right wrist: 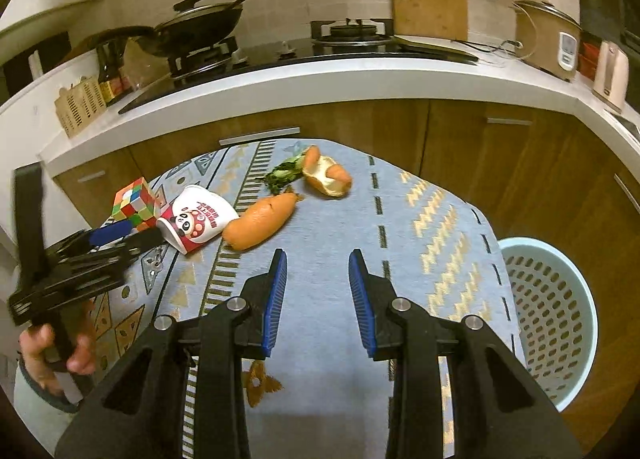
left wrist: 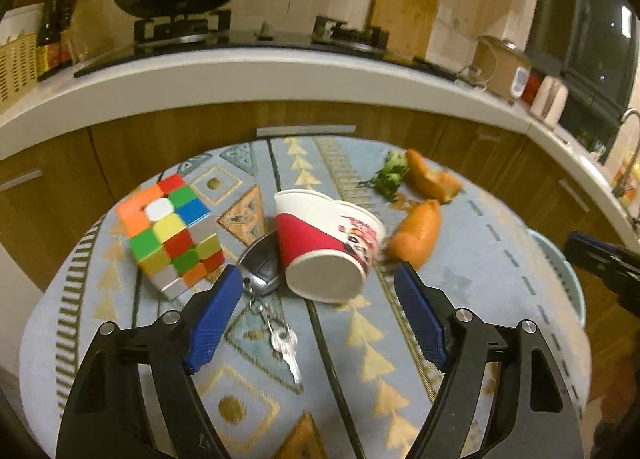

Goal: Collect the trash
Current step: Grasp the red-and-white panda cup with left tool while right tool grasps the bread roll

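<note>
A red and white paper cup [left wrist: 328, 243] [right wrist: 196, 223] lies on its side on the patterned tablecloth [left wrist: 460, 319]. My left gripper [left wrist: 317, 271] [right wrist: 132, 237] is open, its blue pads either side of the cup's base and clear of it. Right of the cup lie a carrot piece [left wrist: 416, 235] [right wrist: 260, 223], orange peel [left wrist: 432, 179] [right wrist: 326, 179] and green scraps [left wrist: 390, 175] [right wrist: 284, 175]. My right gripper [right wrist: 318, 255] hovers open over bare cloth in front of the carrot, holding nothing. A pale blue perforated basket [right wrist: 552, 323] stands beside the table's right edge.
A colour cube [left wrist: 172, 231] [right wrist: 134, 203] and a key fob with keys [left wrist: 262, 271] lie left of the cup. A hand [right wrist: 60, 347] holds the left gripper's handle. Behind the table runs a kitchen counter [right wrist: 320, 79] with a stove, pan and cooker.
</note>
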`<state>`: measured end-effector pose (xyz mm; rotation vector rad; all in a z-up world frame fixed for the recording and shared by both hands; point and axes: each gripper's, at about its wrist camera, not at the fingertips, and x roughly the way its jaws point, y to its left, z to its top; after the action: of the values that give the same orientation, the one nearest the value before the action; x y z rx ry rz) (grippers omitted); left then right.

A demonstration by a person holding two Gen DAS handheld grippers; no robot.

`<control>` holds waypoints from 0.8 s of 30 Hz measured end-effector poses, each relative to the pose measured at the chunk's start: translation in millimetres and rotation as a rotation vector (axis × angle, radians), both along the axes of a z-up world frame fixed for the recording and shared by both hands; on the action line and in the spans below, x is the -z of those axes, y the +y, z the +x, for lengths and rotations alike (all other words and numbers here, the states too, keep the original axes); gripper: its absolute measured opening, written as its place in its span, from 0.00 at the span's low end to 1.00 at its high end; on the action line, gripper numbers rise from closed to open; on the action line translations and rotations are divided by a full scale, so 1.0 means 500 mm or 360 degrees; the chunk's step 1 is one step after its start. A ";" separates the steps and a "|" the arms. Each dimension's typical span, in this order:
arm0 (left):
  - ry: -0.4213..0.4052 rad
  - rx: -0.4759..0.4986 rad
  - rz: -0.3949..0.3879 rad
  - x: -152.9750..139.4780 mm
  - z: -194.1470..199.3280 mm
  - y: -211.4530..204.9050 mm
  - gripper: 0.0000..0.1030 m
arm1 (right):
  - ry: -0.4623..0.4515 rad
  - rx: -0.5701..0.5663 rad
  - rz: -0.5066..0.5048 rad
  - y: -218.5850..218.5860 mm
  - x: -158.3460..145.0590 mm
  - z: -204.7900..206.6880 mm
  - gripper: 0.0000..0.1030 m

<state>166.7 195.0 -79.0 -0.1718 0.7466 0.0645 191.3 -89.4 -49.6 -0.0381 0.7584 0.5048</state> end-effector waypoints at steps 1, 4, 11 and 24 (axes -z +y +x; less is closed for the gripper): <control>0.0033 0.0007 -0.0006 0.009 0.017 0.000 0.73 | -0.0003 -0.0001 -0.0006 0.003 -0.001 0.001 0.28; 0.0099 0.0012 -0.0004 0.030 0.048 -0.004 0.73 | 0.0009 -0.0012 -0.0013 0.016 0.001 0.011 0.28; 0.0095 0.0008 0.0010 0.044 0.065 -0.016 0.59 | 0.0061 -0.0070 -0.0027 0.064 0.016 0.043 0.28; -0.0170 -0.0095 -0.0229 0.023 0.012 0.028 0.57 | 0.0317 -0.0093 0.0078 0.179 0.097 0.136 0.43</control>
<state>172.7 209.0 -90.2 -0.3322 0.6395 0.0577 259.4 0.0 -98.3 0.0364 0.9416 0.5887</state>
